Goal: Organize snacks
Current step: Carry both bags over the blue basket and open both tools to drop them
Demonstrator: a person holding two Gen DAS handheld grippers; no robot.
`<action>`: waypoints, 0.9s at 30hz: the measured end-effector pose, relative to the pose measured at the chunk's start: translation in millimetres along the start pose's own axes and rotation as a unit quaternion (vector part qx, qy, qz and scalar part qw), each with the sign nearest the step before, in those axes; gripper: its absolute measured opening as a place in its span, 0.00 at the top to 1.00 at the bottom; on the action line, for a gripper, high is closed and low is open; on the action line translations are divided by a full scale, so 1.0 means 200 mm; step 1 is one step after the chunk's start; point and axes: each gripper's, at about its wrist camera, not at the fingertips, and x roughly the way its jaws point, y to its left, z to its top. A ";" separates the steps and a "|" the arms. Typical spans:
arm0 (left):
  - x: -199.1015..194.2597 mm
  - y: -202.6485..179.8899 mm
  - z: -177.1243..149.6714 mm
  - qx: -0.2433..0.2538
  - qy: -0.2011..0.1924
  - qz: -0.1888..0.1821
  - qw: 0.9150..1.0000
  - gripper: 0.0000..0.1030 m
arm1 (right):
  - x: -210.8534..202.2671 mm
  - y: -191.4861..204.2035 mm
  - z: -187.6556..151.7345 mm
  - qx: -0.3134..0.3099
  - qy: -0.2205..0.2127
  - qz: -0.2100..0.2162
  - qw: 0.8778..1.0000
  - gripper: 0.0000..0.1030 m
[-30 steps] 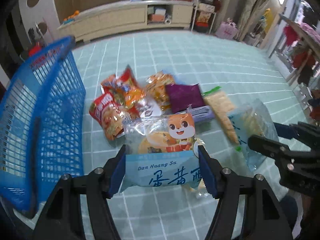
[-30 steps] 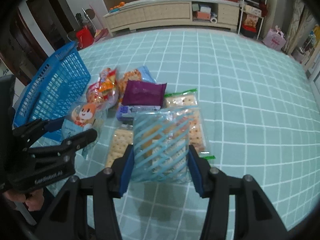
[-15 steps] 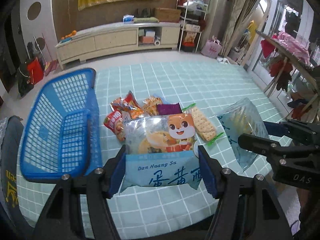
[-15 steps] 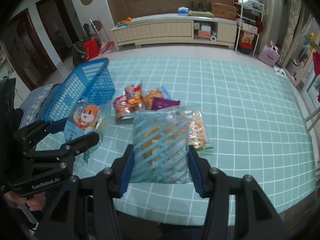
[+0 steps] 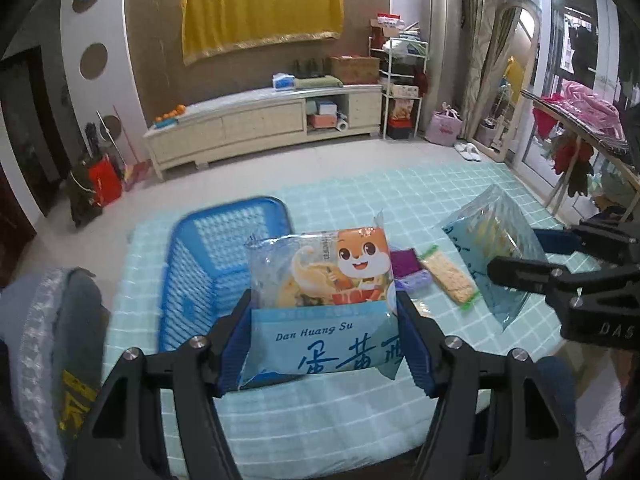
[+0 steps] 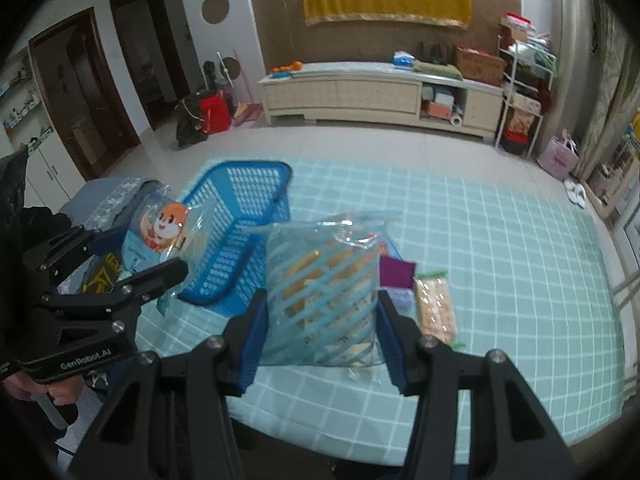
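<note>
Teal-checked desk (image 5: pixel 340 420) now sits well below you: both packets have come up off the pile. Your left hand-held gripper (image 5: pixel 324 332) clamps the fox packet (image 5: pixel 324 276), your right hand-held gripper (image 6: pixel 318 322) the striped bag (image 6: pixel 324 288); blue basket (image 6: pixel 240 216) likely receives them next.

The fox-print snack bag (image 5: pixel 324 296) hides the near right corner of the blue basket (image 5: pixel 224 256) and most of the snack pile behind it, leaving only a purple packet (image 5: pixel 404 263) and a cracker pack (image 5: pixel 448 278) showing. Its printed characters are cut off at the right by a blue pad. The striped bag (image 6: pixel 324 296) covers the basket's right wall in the right wrist view; the contents behind its stripes are blurred. The basket's far rim is smeared. The right gripper's (image 5: pixel 516 256) body runs off the frame's edge.
</note>
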 end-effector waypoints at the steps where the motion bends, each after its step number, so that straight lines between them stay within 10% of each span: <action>1: -0.01 0.03 0.01 0.003 -0.002 0.004 1.000 0.37 | 0.00 0.02 0.02 -0.005 -0.002 0.002 1.000 0.46; 27: 0.35 0.68 0.27 -0.039 0.058 0.007 0.998 0.37 | 0.60 0.30 0.49 -0.037 0.054 0.063 0.996 0.46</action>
